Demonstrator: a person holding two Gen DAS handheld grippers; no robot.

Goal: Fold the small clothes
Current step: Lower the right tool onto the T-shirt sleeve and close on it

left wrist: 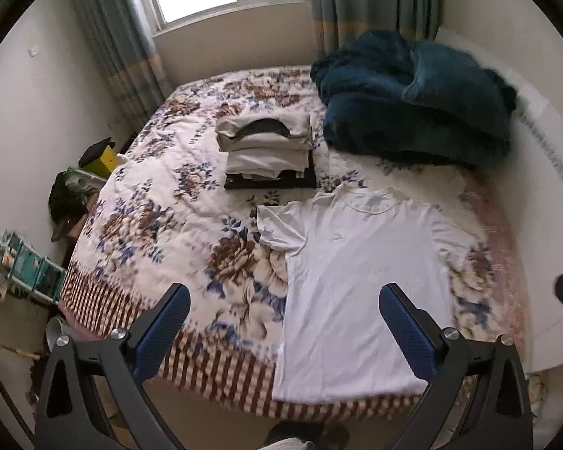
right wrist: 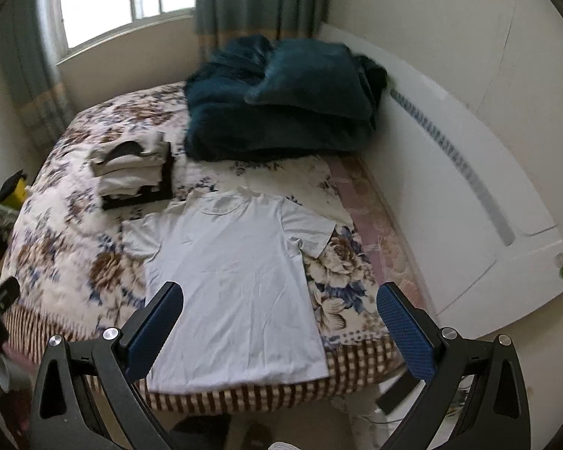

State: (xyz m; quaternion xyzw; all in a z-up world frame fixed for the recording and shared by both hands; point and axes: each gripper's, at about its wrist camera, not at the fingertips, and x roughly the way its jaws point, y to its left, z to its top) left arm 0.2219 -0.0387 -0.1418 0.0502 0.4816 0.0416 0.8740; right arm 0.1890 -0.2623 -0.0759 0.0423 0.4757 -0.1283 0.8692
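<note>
White T-shirt (left wrist: pixel 356 273) lay flat, unfolded, near the bed's edge; left gripper (left wrist: pixel 284 302) and right gripper (right wrist: pixel 279 300) hovered wide, empty. Probably next: pinch a sleeve and fold inward.

White T-shirt (left wrist: pixel 356 281), floral brown-blue bedspread (left wrist: pixel 161 217), teal blanket (left wrist: pixel 413 105), blue-padded hand-held gripper (left wrist: pixel 285 333)

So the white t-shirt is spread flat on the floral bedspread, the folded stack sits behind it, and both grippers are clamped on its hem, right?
Not quite. Both grippers are open and hold nothing: the left gripper and right gripper hover above the white t-shirt, as each wrist view shows. The rest holds: it lies flat on the floral bedspread, with the folded stack behind.
</note>
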